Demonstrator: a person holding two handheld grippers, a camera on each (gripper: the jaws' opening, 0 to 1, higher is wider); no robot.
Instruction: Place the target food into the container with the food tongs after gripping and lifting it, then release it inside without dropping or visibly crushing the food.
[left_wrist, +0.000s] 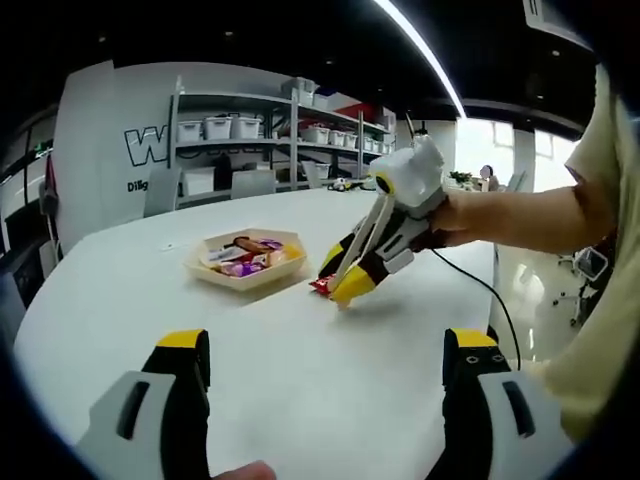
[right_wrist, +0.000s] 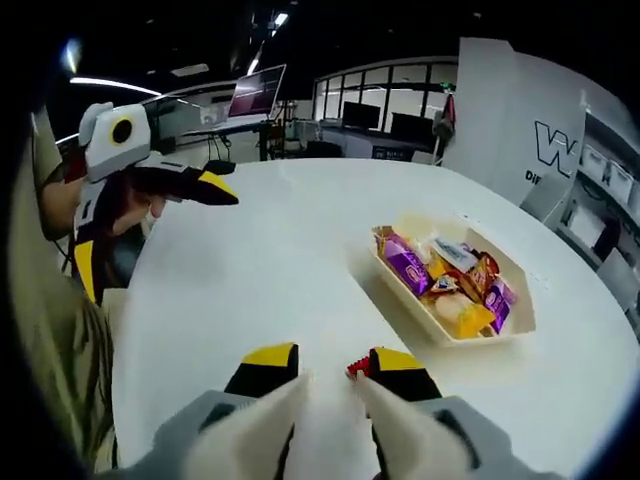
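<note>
White table (left_wrist: 300, 400): red-wrapped snack (left_wrist: 323, 286) between tongs (left_wrist: 362, 240).

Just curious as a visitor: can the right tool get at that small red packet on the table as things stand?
Probably yes. The right tool holds tongs whose tips already reach the red packet on the white table, beside the snack tray. Nothing lies between them.
</note>
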